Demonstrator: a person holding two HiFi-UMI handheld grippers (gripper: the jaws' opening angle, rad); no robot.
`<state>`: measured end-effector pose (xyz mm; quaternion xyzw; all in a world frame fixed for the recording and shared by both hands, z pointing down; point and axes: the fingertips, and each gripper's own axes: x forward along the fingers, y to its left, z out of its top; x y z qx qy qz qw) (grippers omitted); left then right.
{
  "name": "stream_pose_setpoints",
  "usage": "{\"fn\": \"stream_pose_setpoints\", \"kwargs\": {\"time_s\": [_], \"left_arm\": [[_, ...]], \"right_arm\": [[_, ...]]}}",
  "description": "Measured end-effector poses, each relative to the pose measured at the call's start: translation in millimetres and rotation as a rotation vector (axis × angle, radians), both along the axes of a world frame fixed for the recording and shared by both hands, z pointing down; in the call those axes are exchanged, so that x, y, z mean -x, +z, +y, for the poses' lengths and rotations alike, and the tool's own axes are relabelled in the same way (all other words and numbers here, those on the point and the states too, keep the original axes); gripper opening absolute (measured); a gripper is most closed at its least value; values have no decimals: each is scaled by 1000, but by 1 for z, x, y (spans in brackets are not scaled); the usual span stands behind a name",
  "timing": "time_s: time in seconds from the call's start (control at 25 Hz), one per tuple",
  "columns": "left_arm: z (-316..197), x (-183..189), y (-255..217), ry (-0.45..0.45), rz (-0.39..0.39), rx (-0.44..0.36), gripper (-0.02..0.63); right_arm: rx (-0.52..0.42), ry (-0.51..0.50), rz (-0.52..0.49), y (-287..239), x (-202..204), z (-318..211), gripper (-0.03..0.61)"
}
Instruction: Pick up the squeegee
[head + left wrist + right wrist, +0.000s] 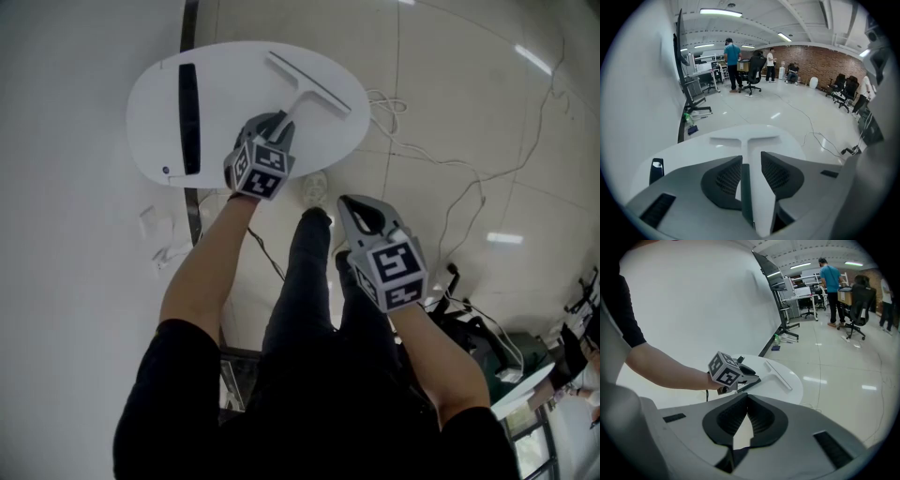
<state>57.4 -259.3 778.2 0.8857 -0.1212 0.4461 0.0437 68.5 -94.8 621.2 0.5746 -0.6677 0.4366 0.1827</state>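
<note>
Forearms [202, 272] below black sleeves fill the head view's foreground, above a round white counter [225, 94] on a pale tiled floor [450, 112]. Only the gripper views show the hall beyond: a brick wall [820, 61], office chairs [846, 89] and people [732, 63] standing far off. Only the head view shows the whole black strip [188, 117] lying at the counter's left. The squeegee [307, 86], all white and T-shaped with a long straight blade, lies flat at the counter's right. The left claw [279, 127] stands open, the squeegee's handle running between its pads. The right claw [354, 208] is closed and empty, short of the counter's edge.
</note>
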Motion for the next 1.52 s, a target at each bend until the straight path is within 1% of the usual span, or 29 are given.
{"fn": "stream_pose_setpoints", "kwargs": {"time_s": [0.12,0.36,0.52,0.8,0.88,1.16,1.36,1.52], "left_arm": [[-7,1,24,9,-16,19,130],[-13,1,55,19,-48,37,130],[-18,0,62,16,-54,42,130],[-16,-1,66,25,-55,48,129],[-16,-1,66,25,-54,41,107],[-14,0,59,17,-58,19,98],[-16,-3,35,-3,-12,-6,95],[-17,-1,9,-27,5,-32,94]], "right_arm": [[10,19,-16,10,-1,-7,2],[37,43,-36,25,-6,-12,2],[46,60,-47,27,-8,-15,2],[46,55,-48,29,-6,-19,2],[45,56,-48,28,-6,-21,2],[30,50,-43,22,-9,-15,2],[10,53,-35,9,-12,-10,2],[-17,42,-23,-9,-13,-4,2]]}}
